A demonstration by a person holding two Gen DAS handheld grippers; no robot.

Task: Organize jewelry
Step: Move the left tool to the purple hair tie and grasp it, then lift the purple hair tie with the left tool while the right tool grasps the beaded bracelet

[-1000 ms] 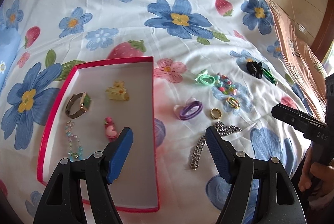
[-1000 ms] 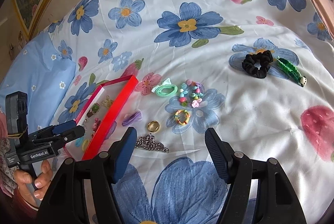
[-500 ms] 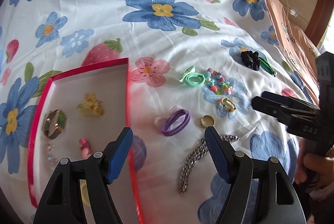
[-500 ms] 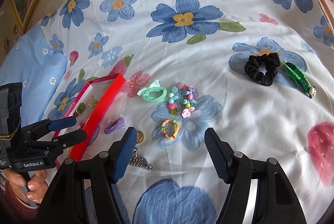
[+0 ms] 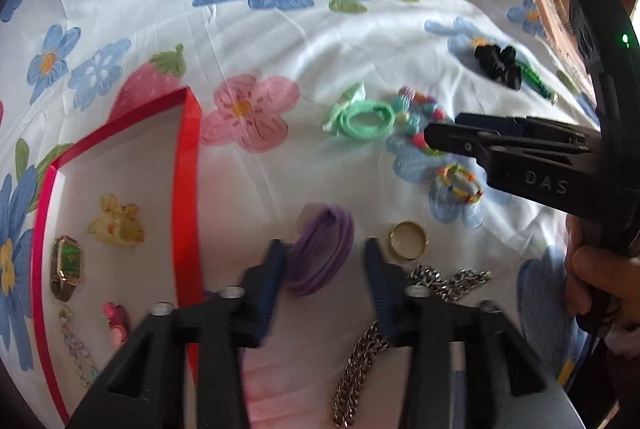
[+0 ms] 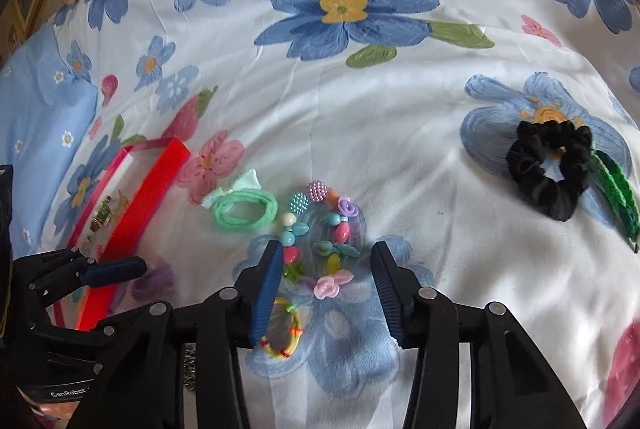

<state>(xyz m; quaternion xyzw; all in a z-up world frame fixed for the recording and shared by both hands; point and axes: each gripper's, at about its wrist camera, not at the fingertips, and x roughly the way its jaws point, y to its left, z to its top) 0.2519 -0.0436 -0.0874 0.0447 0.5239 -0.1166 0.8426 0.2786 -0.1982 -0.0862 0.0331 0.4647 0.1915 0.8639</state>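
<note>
My left gripper is open, its jaws on either side of a purple hair tie lying on the flowered bedsheet. A gold ring and a silver chain lie just right of it. The red tray on the left holds a watch, a yellow clip, a pink charm and a beaded bracelet. My right gripper is open over a colourful bead bracelet. A small rainbow band lies under its left finger.
A mint hair tie lies left of the beads. A black scrunchie and a green leaf clip lie at the right. A blue pillow is at the far left. The bed's edge is at the right in the left wrist view.
Both grippers moved forward and down. The left now straddles the purple hair tie with narrower jaws; the right now sits over the bead bracelet.
</note>
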